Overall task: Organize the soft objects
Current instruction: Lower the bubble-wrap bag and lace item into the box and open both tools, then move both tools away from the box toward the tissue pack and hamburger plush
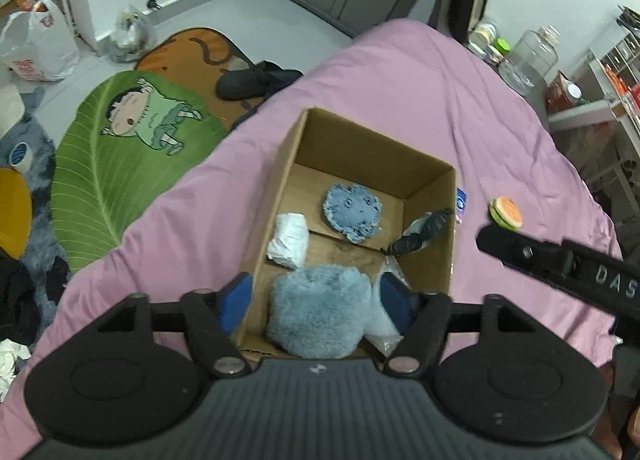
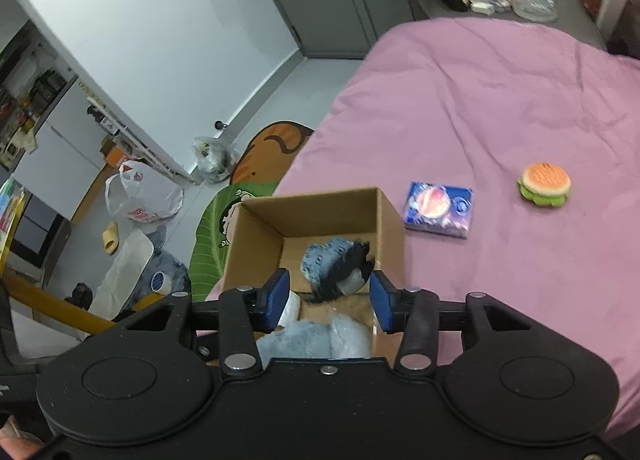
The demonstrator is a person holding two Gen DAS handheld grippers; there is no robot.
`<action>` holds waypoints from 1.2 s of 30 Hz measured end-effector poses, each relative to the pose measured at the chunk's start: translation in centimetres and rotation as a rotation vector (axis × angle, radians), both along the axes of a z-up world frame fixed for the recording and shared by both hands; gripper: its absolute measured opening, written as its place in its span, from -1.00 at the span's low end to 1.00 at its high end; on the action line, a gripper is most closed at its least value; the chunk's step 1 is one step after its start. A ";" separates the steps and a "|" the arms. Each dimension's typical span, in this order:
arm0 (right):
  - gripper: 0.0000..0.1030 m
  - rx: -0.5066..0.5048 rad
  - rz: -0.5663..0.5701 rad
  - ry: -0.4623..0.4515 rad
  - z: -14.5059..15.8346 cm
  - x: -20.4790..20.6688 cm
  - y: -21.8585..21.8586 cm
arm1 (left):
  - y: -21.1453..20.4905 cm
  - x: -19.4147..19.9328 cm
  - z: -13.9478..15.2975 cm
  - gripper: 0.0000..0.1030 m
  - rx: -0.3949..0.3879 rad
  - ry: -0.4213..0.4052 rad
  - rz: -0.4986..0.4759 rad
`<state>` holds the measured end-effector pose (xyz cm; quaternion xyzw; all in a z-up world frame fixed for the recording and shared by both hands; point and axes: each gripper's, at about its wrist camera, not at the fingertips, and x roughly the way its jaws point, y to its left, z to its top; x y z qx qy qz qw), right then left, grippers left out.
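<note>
While both grippers hung over the cardboard box on the pink bedspread, I read the step as dropping soft things in and clearing out. My left gripper had its jaws spread, the fluffy blue plush lying between the pads, seemingly untouched. My right gripper also stood with jaws apart, a dark fuzzy item lying loose below them in the box. To do this well I judged I should lift straight up so no pad snagged the pile. Inside lay a flat denim-like blue patch with frayed edges and a crumpled white wad. Still out on the bed sat a squashy burger toy and a glossy blue tissue pack
</note>
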<state>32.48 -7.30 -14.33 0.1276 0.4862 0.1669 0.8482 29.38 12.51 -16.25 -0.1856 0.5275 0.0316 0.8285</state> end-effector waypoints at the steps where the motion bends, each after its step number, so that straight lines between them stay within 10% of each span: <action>1: -0.10 0.002 -0.007 0.002 0.1 -0.1 -0.3 | -0.1 -0.1 0.3 0.44 0.005 -0.007 0.006; 20: 0.30 0.055 -0.014 -0.099 4.3 -4.4 -4.5 | -3.1 -4.2 5.1 0.99 0.085 -0.114 0.028; 36: 0.81 0.103 -0.036 -0.165 5.9 -7.7 -8.9 | -6.2 -7.8 8.1 0.99 0.125 -0.220 0.028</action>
